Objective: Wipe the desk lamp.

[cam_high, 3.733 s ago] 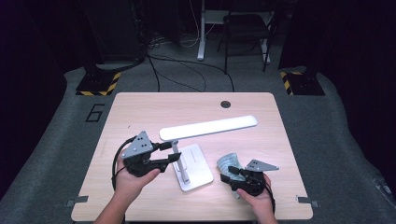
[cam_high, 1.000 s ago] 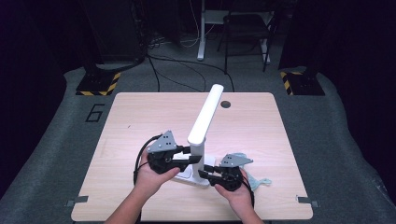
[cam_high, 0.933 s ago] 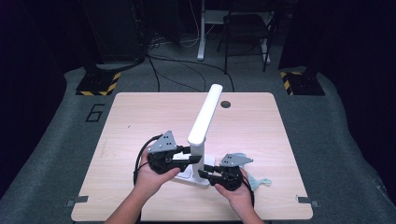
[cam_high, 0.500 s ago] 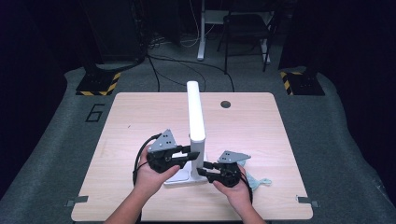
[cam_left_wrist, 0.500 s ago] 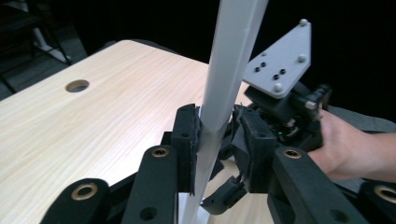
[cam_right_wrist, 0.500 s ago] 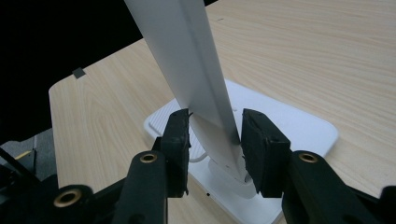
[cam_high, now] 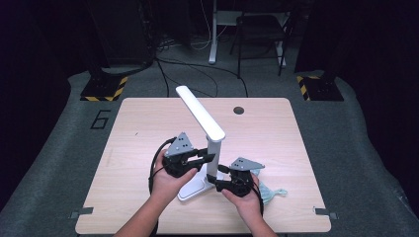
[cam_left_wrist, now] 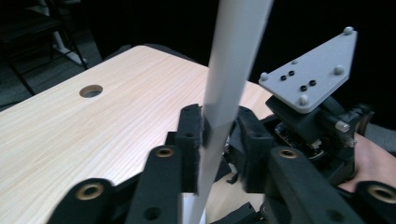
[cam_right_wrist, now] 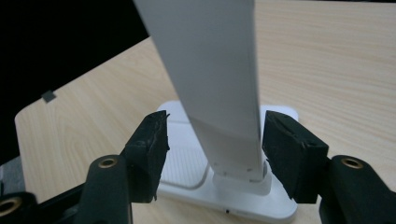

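Note:
A white desk lamp stands on its flat base (cam_high: 191, 189) near the table's front edge. Its stem (cam_high: 214, 157) is upright and its long head (cam_high: 200, 112) slants up toward the back left. My left gripper (cam_high: 209, 158) is shut on the stem from the left; in the left gripper view both pads (cam_left_wrist: 190, 140) lie against the stem (cam_left_wrist: 224, 93), though the jaws have just been easing a little. My right gripper (cam_high: 215, 181) is open around the stem's foot, its jaws having just been opening. In the right gripper view its gripper (cam_right_wrist: 212, 140) shows gaps either side of the stem (cam_right_wrist: 210, 70).
A light-blue cloth (cam_high: 271, 192) lies on the table just right of my right hand. A round cable hole (cam_high: 239, 110) sits near the table's (cam_high: 138, 128) far edge. Beyond the table are a chair, cables and floor markings.
The lamp, folded flat earlier, now stands up. Over the last second its head swung from back right to back left. The right jaws spread off the stem.

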Demonstrator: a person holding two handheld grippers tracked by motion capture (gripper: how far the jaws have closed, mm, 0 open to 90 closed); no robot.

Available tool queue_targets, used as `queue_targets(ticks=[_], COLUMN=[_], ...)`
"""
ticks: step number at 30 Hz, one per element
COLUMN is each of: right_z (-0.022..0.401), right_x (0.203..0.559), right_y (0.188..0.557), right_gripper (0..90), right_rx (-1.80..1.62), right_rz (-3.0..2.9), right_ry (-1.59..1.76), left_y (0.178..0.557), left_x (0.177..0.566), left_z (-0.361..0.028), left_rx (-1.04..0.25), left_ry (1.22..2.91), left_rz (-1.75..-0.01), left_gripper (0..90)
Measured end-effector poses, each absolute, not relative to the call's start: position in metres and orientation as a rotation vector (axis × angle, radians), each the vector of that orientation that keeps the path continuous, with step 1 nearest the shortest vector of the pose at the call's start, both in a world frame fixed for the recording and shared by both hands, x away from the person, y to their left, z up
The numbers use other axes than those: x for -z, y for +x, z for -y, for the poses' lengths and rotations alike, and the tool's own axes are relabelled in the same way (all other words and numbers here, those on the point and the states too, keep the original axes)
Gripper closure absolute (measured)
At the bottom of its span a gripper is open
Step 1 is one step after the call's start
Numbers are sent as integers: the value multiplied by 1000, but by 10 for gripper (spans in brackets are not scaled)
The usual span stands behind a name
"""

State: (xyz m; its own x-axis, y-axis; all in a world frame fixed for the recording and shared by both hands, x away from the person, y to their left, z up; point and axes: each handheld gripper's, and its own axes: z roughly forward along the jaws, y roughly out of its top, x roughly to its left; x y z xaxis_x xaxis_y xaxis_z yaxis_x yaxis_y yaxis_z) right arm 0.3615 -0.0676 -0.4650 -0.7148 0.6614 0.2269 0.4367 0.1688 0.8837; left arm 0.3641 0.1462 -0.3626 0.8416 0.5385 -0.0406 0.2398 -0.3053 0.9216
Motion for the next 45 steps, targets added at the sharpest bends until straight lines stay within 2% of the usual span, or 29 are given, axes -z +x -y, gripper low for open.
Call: queue_targets(ticks=[6, 11, 19, 23, 28, 30, 36, 45], right_z=[62, 64, 73, 71, 65, 64, 61, 57], right_x=[456, 456, 453, 452, 445, 445, 443, 444], right_y=[366, 369, 373, 376, 378, 379, 381, 378], right_gripper=[386, 411, 426, 423, 479, 483, 489, 492], right_rx=[-1532, -1534, -1488, -1497, -1478, -1478, -1458, -1477], right_rz=[-2190, -2181, -2143, -2139, -2131, -2137, -2157, -2177], right_ry=[1052, 1046, 1092, 1115, 1088, 1091, 1058, 1025], left_y=[361, 355, 353, 351, 345, 343, 338, 332], left_x=[364, 371, 393, 400, 405, 409, 418, 427], left_z=[-166, -184, -211, -217, -221, -222, -227, -234], left_rx=[-317, -366, -384, -395, -402, -364, -373, -359], left_ry=[1837, 1828, 1828, 1830, 1851, 1854, 1859, 1846], left_rz=[-617, -678, -782, -802, -799, -807, -796, -785], left_gripper=[547, 435, 328, 322, 268, 263, 286, 417])
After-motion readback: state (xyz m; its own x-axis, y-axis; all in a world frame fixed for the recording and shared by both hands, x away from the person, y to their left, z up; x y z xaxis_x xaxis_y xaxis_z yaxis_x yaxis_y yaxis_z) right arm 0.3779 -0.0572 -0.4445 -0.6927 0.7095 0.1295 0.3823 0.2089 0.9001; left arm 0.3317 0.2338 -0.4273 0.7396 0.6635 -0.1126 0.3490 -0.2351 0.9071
